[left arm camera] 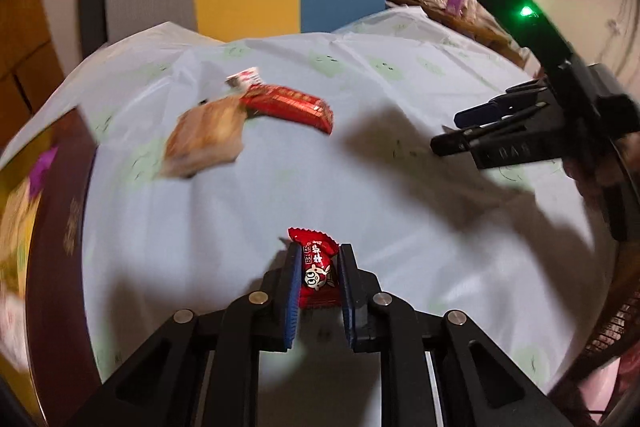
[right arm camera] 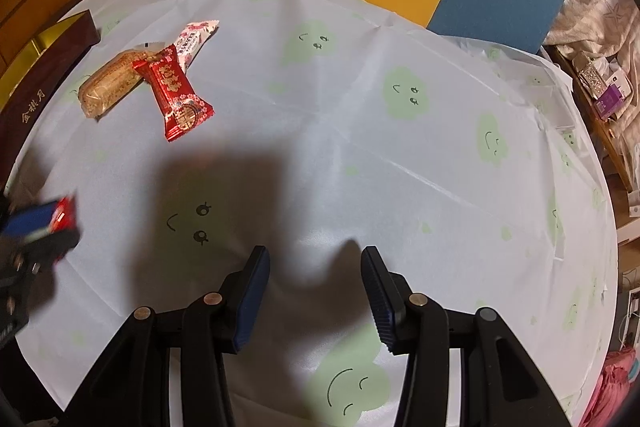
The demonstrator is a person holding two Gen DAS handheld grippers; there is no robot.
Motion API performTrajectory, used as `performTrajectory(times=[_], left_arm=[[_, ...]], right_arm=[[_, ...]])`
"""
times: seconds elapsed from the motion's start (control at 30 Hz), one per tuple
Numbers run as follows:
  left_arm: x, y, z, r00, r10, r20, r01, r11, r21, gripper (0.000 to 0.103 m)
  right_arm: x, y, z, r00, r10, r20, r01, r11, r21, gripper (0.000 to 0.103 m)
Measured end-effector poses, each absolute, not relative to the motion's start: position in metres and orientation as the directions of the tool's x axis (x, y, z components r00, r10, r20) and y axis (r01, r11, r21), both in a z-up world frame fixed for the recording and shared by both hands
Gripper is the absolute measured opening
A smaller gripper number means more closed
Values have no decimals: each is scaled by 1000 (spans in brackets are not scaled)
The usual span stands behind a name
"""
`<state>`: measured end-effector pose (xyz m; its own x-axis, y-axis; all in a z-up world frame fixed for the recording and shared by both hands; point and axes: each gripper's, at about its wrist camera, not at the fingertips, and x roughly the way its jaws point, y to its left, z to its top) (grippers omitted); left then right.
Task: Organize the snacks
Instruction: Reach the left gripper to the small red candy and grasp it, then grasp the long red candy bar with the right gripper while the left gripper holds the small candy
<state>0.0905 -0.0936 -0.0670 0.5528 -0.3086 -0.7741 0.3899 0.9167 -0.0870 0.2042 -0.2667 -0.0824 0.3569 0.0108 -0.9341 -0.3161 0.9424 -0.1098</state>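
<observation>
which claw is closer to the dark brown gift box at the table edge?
Left. The left claw, shut on a small red candy packet, sits just in front of the dark brown box on its side of the table. The right claw hangs open over bare tablecloth, well across from it.

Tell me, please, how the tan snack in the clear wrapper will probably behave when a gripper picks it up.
The tan snack looks like a crumbly pressed bar, so a hard squeeze may break it. Its clear film looks smooth, so it might slip between the pads. The red packet lies against one end and may shift with it.
</observation>
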Motion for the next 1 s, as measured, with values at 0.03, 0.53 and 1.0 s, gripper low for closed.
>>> performTrajectory(times=[0.03,0.53,1.0], left_arm=[[87,-88,-67,558,-318,-767,378,920,-107,18],[72,-71,-77,605,-376,-702,352,917,-188,18],[69,-66,-79,615,-403,-678,354,909,-219,19]], right_arm=[[204,-267,-82,357,20,-934,-317,943,-101,48],[240,-201,-46,373,200,-906,-420,907,28,49],[278,-148,-74,302,136,-944,-504,863,-37,24]])
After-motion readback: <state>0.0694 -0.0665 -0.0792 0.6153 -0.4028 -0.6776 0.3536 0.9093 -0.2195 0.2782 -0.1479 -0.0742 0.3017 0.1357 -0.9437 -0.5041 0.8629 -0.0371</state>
